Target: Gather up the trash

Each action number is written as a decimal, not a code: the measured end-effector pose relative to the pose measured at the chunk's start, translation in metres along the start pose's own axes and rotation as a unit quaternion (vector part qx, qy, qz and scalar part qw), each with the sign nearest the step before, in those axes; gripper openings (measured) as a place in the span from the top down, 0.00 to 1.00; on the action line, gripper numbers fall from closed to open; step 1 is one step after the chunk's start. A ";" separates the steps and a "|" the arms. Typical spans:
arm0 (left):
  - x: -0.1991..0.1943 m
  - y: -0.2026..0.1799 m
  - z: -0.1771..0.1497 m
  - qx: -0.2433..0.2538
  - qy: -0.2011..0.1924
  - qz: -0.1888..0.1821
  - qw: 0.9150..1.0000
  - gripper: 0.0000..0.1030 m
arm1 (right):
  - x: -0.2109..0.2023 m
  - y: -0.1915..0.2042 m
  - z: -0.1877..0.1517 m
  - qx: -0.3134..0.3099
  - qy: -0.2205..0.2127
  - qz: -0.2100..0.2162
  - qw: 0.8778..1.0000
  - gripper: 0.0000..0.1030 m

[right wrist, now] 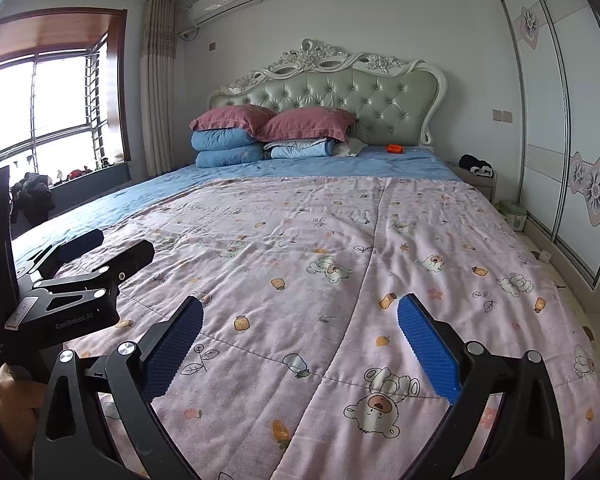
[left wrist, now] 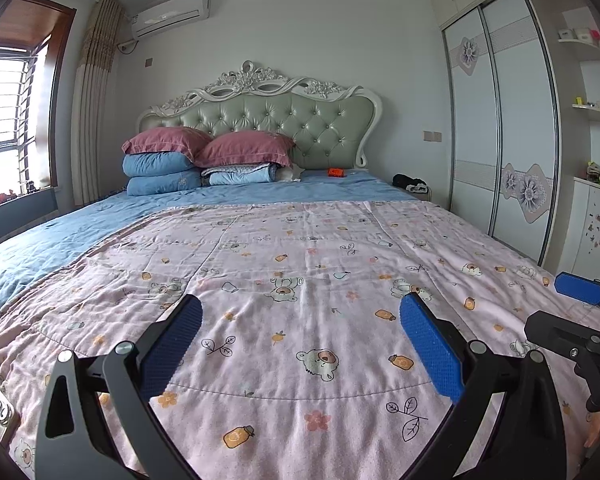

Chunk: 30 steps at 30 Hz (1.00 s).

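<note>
Both claws, left claw (left wrist: 300,344) and right claw (right wrist: 300,344), gape over the quilt (left wrist: 300,248), bases cropped.

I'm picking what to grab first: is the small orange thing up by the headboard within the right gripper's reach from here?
Probably not. The orange item lies at the far end of the bed, and the open right gripper hovers over the pink quilt near the foot. Nothing blocks the way.

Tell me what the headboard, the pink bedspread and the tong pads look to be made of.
Headboard: glossy green leather or faux leather, button-tufted; its carved white frame could be painted wood or resin.
Pink bedspread: soft matte quilted fabric, probably cotton, with stitch lines and wrinkles.
Tong pads: blue, finely dimpled, likely rubber or textured plastic.
</note>
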<state>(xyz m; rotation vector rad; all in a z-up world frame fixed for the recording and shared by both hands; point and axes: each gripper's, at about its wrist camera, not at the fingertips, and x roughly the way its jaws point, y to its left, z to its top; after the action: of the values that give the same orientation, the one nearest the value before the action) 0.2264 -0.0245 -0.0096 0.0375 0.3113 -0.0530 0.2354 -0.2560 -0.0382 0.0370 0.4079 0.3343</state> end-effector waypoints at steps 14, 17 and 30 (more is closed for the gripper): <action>0.001 -0.002 0.000 0.008 -0.001 0.015 1.000 0.04 | 0.003 -0.002 -0.001 0.002 0.003 -0.001 1.000 0.08; 0.000 -0.002 0.000 0.007 -0.003 0.015 1.000 0.04 | 0.005 -0.003 -0.002 0.003 0.007 0.000 1.000 0.08; 0.002 0.000 0.001 0.003 0.008 0.020 1.000 0.04 | 0.007 -0.005 -0.005 0.004 0.010 0.000 1.000 0.08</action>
<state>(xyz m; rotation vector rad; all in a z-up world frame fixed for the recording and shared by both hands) 0.2283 -0.0250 -0.0096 0.0496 0.3255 -0.0141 0.2412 -0.2583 -0.0455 0.0416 0.4298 0.3342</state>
